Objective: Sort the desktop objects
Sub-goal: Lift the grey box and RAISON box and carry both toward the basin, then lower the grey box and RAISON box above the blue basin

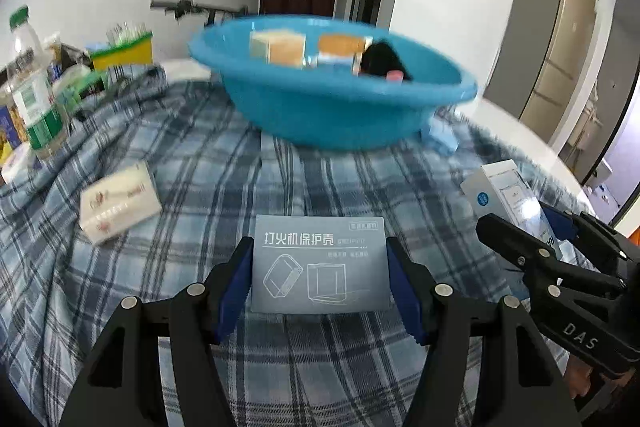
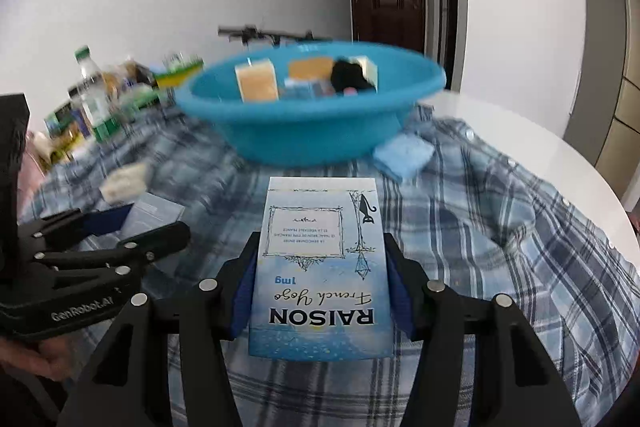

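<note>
Both grippers angle downward over a worktop draped in a blue plaid cloth (image 1: 208, 163), side by side and pointing toward a blue plastic basin (image 1: 332, 115) at the far side. A bit of a hand (image 2: 28, 355) shows under the left tool in the right wrist view.

The left gripper (image 1: 320, 267) carries a flat grey-blue box (image 1: 320, 263) printed with white Chinese characters and two line drawings of a case. Its jaws are partly closed, the blue pads pressing on the box's two side edges, so the box is gripped.

The right gripper (image 2: 322, 279) carries a pale blue pack (image 2: 320, 267) marked "RAISON French Yoga 1mg", with a framed panel and a small black cat drawing; the print reads upside down from this camera. Its jaws are clamped on the pack's long sides.

The basin already holds several small boxes, orange and cream, plus a dark object. A white carton (image 1: 120, 203) lies on the cloth to the left, a light blue folded cloth (image 2: 404, 155) sits just beside the basin, and a clear bottle (image 1: 32, 87) with a green cap stands among clutter at the far left.
</note>
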The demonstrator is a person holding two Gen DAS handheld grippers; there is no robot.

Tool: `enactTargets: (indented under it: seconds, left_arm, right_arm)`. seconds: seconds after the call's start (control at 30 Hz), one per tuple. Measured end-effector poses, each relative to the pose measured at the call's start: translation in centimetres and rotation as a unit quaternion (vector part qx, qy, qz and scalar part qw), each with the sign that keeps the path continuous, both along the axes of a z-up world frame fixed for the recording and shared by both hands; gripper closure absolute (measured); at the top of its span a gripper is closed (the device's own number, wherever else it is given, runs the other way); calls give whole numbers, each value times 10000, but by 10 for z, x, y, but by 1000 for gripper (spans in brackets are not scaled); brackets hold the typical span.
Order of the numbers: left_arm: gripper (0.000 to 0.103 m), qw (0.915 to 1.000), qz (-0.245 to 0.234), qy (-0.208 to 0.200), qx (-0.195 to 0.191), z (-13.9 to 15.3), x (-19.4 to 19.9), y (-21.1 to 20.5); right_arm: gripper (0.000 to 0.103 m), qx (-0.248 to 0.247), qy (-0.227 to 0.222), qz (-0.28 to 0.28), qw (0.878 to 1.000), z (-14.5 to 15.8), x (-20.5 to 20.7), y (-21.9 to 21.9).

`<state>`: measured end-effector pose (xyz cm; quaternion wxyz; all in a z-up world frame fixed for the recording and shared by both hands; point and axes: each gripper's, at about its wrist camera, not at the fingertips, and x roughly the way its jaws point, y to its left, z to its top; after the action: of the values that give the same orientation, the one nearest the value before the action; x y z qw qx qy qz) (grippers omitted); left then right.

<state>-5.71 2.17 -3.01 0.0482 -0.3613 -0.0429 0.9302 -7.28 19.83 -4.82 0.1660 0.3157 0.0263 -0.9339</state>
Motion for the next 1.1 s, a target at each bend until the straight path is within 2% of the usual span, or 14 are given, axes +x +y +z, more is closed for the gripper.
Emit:
enactTargets:
  seconds: [0.27, 0.43, 0.5, 0.77, 1.1]
  left_arm:
    - [37, 9936, 162, 1108, -120, 32, 22, -3]
    - [37, 9801, 123, 1951, -356, 52, 43, 3]
    - [37, 9761, 81, 2147, -333, 59, 49, 3]
    - [37, 9728, 53, 2297, -304, 70, 57, 3]
    - [37, 9724, -18, 2310, -341, 72, 71, 8]
  right_arm:
    - [48, -52, 1095, -83, 9939, 33, 24, -1]
    - [48, -48, 1416, -129, 9898, 47, 34, -2]
    - [48, -118, 1460, -122, 9891, 51, 37, -2]
    - [48, -99, 1764, -98, 9842, 66, 53, -8]
    - [48, -210, 1681, -97, 9855, 67, 59, -3]
